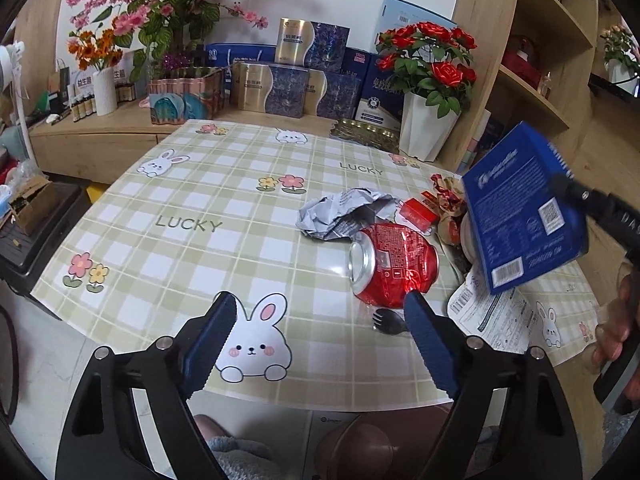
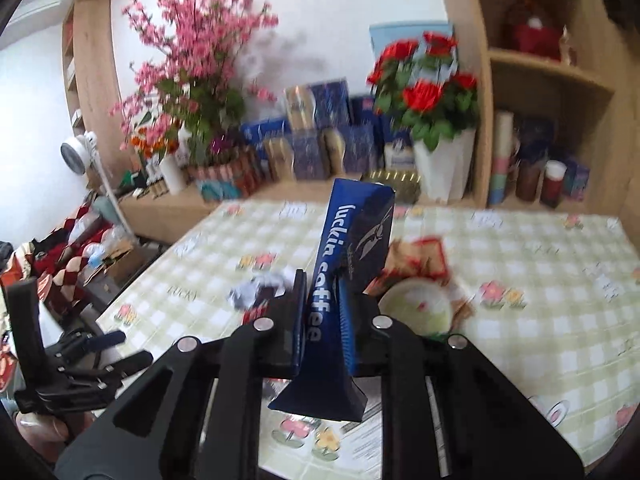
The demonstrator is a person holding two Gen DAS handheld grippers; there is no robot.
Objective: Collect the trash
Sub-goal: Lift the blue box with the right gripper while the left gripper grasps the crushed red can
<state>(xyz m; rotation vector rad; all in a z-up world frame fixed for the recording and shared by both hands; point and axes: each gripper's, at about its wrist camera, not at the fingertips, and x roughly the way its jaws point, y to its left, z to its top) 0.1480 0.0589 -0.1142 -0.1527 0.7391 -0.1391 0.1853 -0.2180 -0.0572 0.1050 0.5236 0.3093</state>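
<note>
Checked tabletop with bunnies, backed by flowers and boxes. Right gripper, fingers pinching blue box, lifted clear above the trash pile. Left gripper low at the near edge, fingers spread wide, nothing held. Crushed can just ahead, crumpled paper behind it, spork beside right finger.

We read "LUCKY" printed on the checked tablecloth, once left of the crushed red can and again beyond it, toward the far edge. In the right wrist view, the blue box carries "luckin coffee" in white along its narrow side.
</note>
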